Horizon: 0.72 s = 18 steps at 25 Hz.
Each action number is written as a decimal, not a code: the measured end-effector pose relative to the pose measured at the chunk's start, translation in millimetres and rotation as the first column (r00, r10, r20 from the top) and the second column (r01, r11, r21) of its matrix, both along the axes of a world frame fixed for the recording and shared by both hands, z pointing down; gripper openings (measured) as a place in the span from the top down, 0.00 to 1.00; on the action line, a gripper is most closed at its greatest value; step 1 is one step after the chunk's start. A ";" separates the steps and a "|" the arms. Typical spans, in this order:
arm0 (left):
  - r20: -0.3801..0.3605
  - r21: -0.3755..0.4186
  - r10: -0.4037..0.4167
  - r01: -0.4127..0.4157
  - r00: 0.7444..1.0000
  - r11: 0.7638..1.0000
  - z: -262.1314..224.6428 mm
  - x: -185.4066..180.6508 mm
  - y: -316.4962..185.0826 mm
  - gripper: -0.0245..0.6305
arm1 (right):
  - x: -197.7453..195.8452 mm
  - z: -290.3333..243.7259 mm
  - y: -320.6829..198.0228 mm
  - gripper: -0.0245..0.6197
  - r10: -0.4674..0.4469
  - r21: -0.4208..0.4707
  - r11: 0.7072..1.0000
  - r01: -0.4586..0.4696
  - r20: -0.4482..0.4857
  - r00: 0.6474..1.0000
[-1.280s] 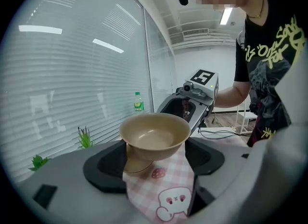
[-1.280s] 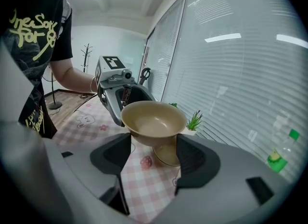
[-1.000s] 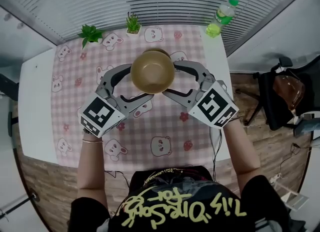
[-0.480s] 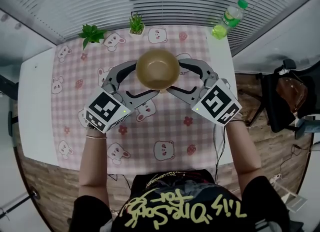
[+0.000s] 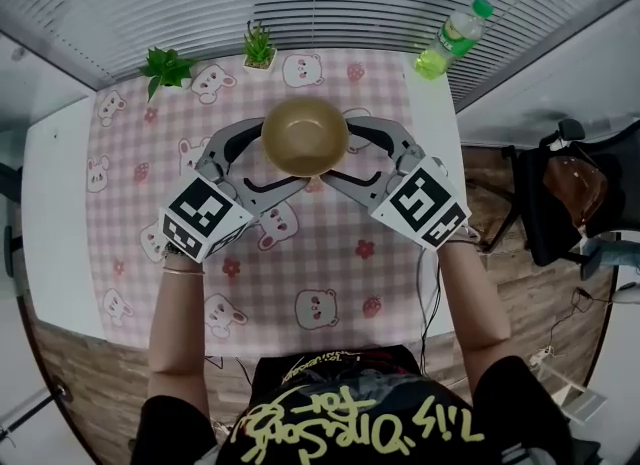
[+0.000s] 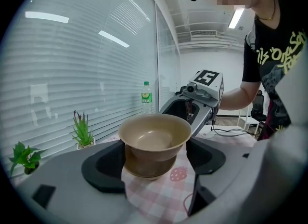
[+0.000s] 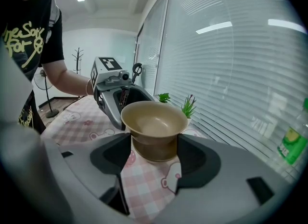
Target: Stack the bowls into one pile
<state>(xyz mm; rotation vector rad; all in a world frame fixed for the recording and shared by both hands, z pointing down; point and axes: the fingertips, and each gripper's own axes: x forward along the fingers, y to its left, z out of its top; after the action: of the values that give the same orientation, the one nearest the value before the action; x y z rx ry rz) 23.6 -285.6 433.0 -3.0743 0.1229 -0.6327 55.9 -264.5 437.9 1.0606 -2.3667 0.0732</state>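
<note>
While their jaws stand wide, left gripper (image 5: 283,155) and right gripper (image 5: 335,156) both pinch the top bowl (image 6: 155,134), one from each side, pads against its wall. Top bowl sits nested in lower bowl (image 7: 155,151), mid-desk (image 5: 330,263) on pink checked cloth. Two small plants (image 5: 258,48) and green bottle (image 5: 450,38) at far edge.

Black short-sleeved T-shirt (image 5: 360,408) at 6 o'clock — yellow scrawled lettering. Grey left gripper (image 5: 283,155) and right gripper (image 5: 338,153) — black-lined jaws, black-and-white marker cubes (image 5: 203,217).
</note>
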 end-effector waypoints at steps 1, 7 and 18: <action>0.004 -0.004 -0.002 0.002 1.000 1.000 2.5 0.2 -0.9 0.36 | 0.2 2.0 -1.1 0.50 0.000 -0.003 1.000 0.000 -0.006 1.000; 0.018 -0.010 -0.022 0.023 1.000 1.000 13.6 1.5 -3.7 0.34 | -0.3 12.4 -3.9 0.50 0.005 -0.022 1.000 -0.005 -0.015 1.000; 0.070 -0.006 -0.039 0.039 0.997 0.999 28.5 2.9 -8.7 0.33 | 0.4 28.0 -8.9 0.50 0.012 -0.064 0.998 -0.012 -0.009 1.000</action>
<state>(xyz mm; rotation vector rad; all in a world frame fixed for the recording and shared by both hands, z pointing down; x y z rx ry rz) 26.5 -294.3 461.5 -3.0592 0.1809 -0.7423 56.3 -273.4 465.9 1.0423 -2.3343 0.1479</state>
